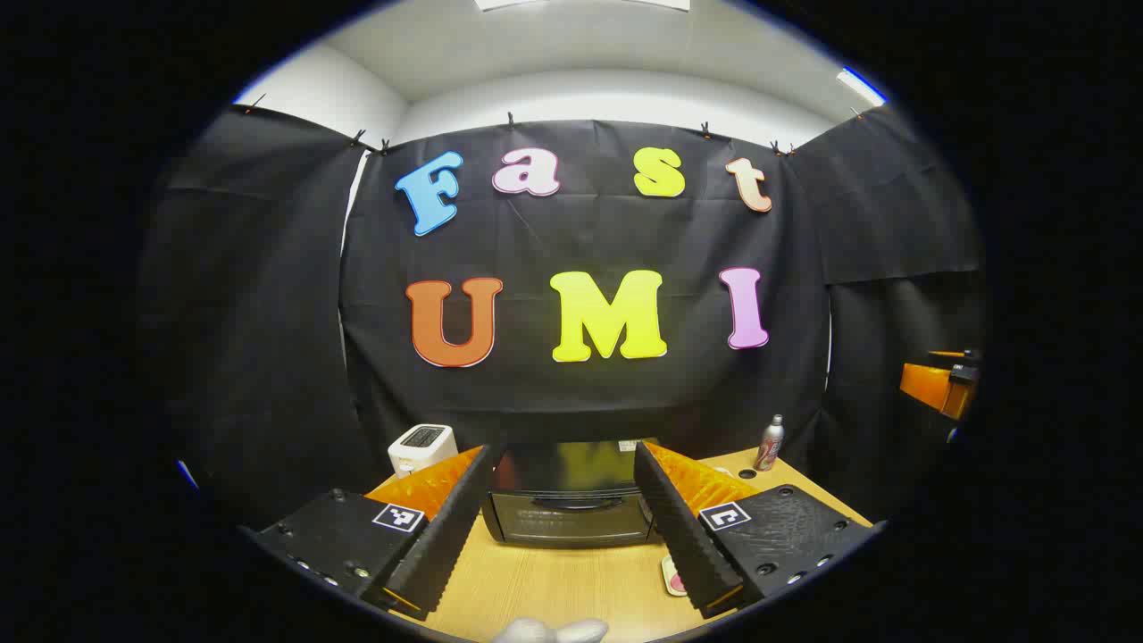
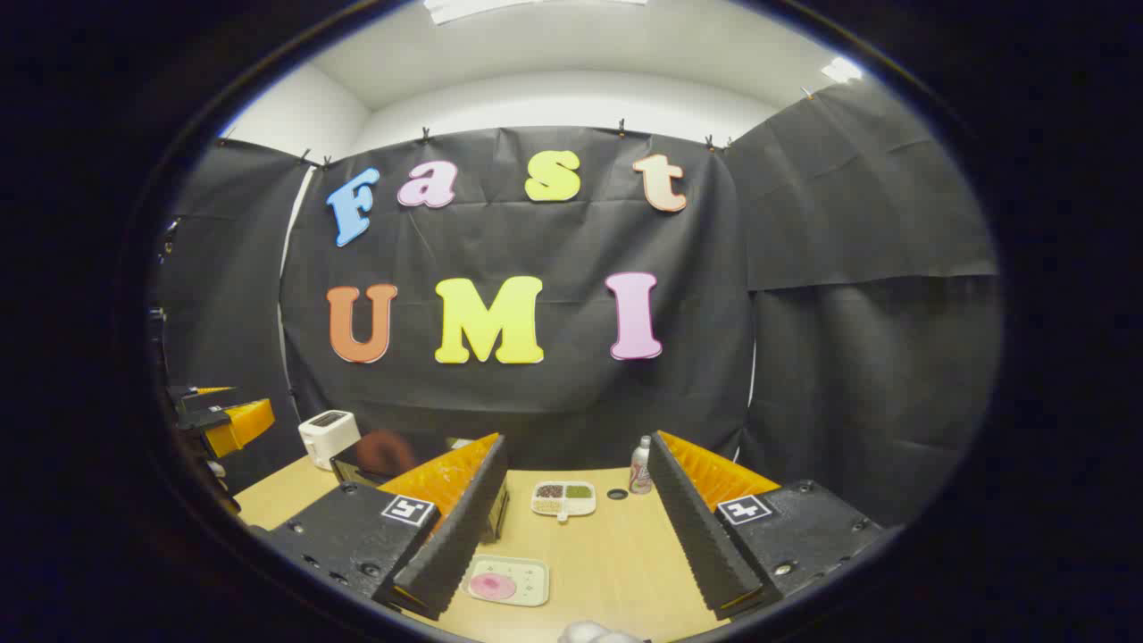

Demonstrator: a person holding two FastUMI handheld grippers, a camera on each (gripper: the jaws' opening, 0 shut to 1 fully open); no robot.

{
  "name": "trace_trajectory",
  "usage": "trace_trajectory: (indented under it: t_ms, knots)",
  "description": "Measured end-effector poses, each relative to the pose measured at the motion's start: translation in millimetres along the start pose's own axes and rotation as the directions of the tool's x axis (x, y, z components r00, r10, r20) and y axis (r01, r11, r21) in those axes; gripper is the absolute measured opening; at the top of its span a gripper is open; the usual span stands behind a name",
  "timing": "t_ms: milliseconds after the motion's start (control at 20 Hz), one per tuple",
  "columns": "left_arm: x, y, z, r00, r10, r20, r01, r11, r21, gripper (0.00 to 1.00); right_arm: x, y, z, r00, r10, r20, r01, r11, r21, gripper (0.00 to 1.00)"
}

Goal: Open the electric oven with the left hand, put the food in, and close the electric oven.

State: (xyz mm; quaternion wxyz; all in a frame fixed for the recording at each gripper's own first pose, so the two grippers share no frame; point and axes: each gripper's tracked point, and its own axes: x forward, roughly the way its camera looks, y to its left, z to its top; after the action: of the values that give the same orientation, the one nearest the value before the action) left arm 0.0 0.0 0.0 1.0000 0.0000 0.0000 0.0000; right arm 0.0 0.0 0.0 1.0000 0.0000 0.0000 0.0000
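The black electric oven [image 1: 568, 496] stands on the wooden table with its glass door closed, straight ahead between the fingers of my left gripper [image 1: 563, 527], which is open and empty some way in front of it. In the right gripper view the oven [image 2: 375, 463] shows at the left, partly behind a finger. A small square plate with a pink round piece of food [image 2: 493, 586] lies on the table below my right gripper [image 2: 576, 536], which is open and empty. That plate's edge [image 1: 671, 576] peeks out beside the left gripper's right finger.
A white toaster [image 1: 421, 446] sits left of the oven. A slim can [image 2: 639, 466], a divided dish of grains [image 2: 563, 498] and a small dark disc [image 2: 616, 493] stand at the back of the table [image 2: 607, 572]. The other gripper [image 2: 219, 420] hovers at far left.
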Motion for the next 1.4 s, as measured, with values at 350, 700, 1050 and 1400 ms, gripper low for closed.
trace_trajectory:
  t_ms: [350,700,1050,1400]
  knots:
    - [9,-2,-6,1.0,-0.01,-0.008,0.009,1.0,-0.017,0.96,0,4,0,1.0,0.002,0.002,-0.002,1.0,-0.011,0.97]
    - [24,-6,-15,1.0,-0.013,0.01,0.013,1.0,-0.019,0.96,3,8,-4,1.0,0.001,-0.01,-0.001,1.0,-0.013,0.97]
    - [77,-31,-61,0.999,-0.041,-0.003,0.041,0.999,-0.036,0.96,-4,5,-5,1.0,-0.015,-0.025,0.015,1.0,-0.026,0.97]
    - [152,-30,-135,0.994,-0.046,-0.099,0.049,0.999,0.022,0.96,-15,-10,-6,0.995,-0.083,-0.051,0.079,0.994,-0.071,0.97]
